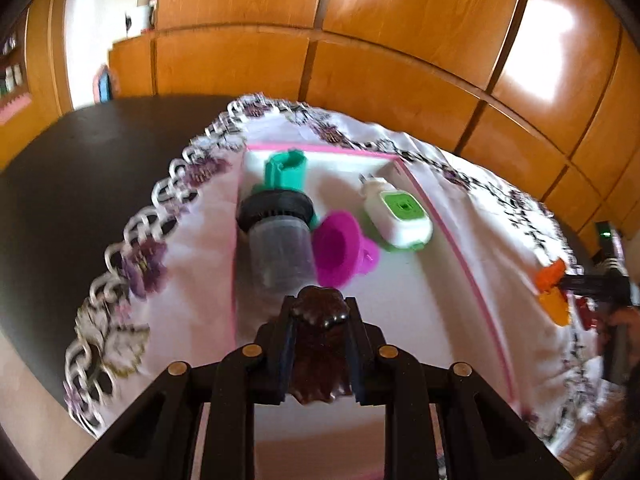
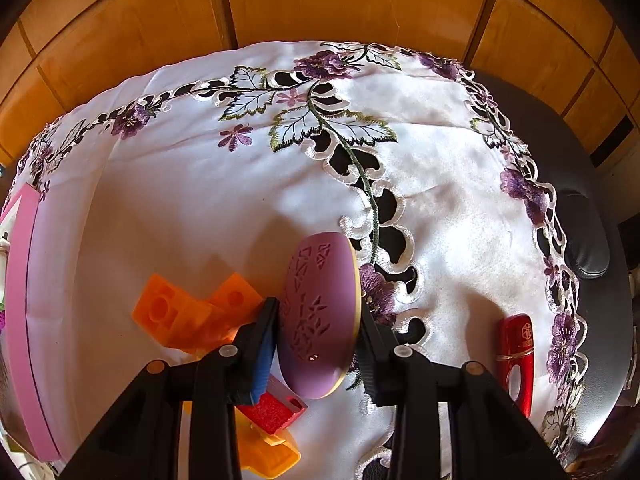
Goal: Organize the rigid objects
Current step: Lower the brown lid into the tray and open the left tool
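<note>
Over a pink-rimmed white tray [image 1: 452, 236] on an embroidered tablecloth [image 2: 200, 184], the left gripper [image 1: 320, 320] clamps a dark brown carved piece [image 1: 320, 344] above a grey filter cup [image 1: 280, 248], a magenta funnel [image 1: 338, 250] and a white-green plug-in device [image 1: 400, 216]. Beside the tray, the right gripper [image 2: 318, 320] grips a lilac oval disc [image 2: 318, 312] on edge, near orange blocks [image 2: 180, 312] and a red case [image 2: 516, 360].

Both views are bright, in warm daylight. Strong white glare sits on the wooden panels [image 1: 556, 60] far right. The left wrist view is smeared by motion blur; the right one is sharp. Fisheye bends the edges, corners go black. Soft shadows lie on the tablecloth [image 2: 208, 184].
</note>
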The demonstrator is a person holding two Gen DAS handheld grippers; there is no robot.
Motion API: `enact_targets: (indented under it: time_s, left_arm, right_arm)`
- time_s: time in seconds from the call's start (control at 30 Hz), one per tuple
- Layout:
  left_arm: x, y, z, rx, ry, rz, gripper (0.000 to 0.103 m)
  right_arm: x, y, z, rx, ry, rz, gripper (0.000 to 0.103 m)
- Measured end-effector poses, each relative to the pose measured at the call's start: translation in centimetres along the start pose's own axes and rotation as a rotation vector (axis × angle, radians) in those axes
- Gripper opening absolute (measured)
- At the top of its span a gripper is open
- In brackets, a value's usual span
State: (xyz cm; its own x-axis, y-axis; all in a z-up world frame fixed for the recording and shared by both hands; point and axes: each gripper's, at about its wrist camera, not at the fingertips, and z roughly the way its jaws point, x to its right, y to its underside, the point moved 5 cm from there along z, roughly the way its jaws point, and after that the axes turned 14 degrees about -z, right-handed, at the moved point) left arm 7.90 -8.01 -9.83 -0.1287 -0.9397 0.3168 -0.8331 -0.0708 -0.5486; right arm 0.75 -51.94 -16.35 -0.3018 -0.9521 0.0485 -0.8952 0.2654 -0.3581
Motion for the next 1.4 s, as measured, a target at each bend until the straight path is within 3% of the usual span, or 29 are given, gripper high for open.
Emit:
enact_targets:
  time_s: [0.17,0.23,0.3,0.33,0.9,1.27,1.4]
  left_arm:
    - [-0.5,-1.2,0.7,0.013,-0.029,-0.02,0.021]
    - [-0.8,-1.2,0.6,0.015,-0.032,-0.029,0.034]
    - [-1.0,-1.3,0.1,0.037,-0.043,-0.033,0.058]
    - [-1.1,-1.3,-0.3,0.049,-0.05,-0.03,0.059]
    - [0.8,-1.4,-4.7,0.165,-0.099,0.034,0.062]
    - [2.0,-1.0,-5.4,0.163,-0.084,0.056,0.063]
    - [2.0,-0.8,-5.5,0.163,-0.085,0.058,0.063]
  right_arm:
    - [0.0,0.0,0.0,0.0,0.0,-0.002,0.036]
    - [0.0,0.0,0.0,0.0,0.0,-0.003,0.036]
    - [0.0,-0.1,0.0,0.0,0.002,-0.005,0.036]
    - [0.0,-0.1,0.0,0.0,0.003,-0.008,0.036]
    - [-0.1,0.0,-0.2,0.002,0.003,-0.015,0.035]
    - [0.1,0.0,-0.2,0.005,0.007,-0.012,0.035]
    - [0.7,-0.3,-1.0,0.045,0.017,0.017,0.031]
